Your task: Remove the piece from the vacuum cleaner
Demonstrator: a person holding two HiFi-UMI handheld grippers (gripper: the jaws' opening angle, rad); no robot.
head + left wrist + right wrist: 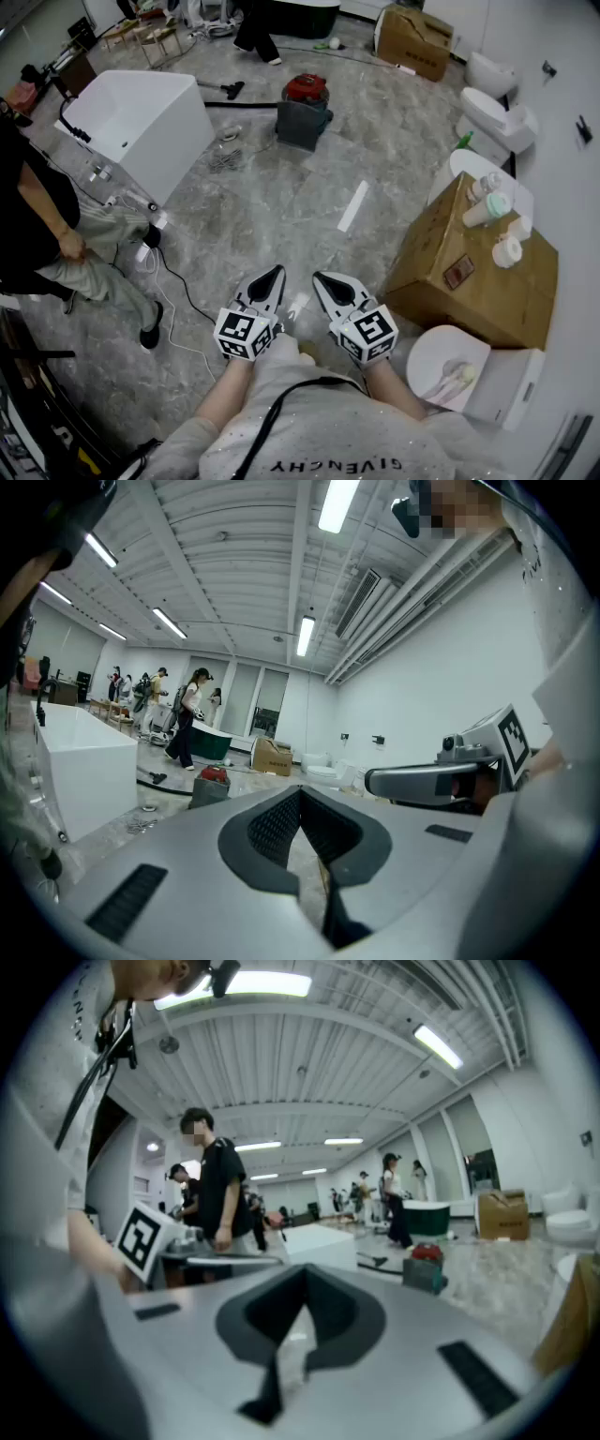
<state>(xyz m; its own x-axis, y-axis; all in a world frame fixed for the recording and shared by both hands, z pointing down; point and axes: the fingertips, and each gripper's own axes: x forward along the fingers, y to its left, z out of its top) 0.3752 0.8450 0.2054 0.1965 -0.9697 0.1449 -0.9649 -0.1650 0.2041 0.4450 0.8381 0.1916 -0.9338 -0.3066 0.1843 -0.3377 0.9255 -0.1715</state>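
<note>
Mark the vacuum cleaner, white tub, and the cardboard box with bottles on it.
vacuum cleaner [302, 122], head view, grey body below its red top.
white tub [173, 145], head view, outer side wall.
cardboard box [487, 300], head view, bare top face.

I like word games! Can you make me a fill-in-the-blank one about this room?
1. The vacuum cleaner on the floor has a ___ top.
2. The left gripper and the right gripper hold nothing, and both have their jaws ___.
3. The bottles stand on the cardboard box, which is on the person's ___ side.

Missing words: red, shut, right.
</note>
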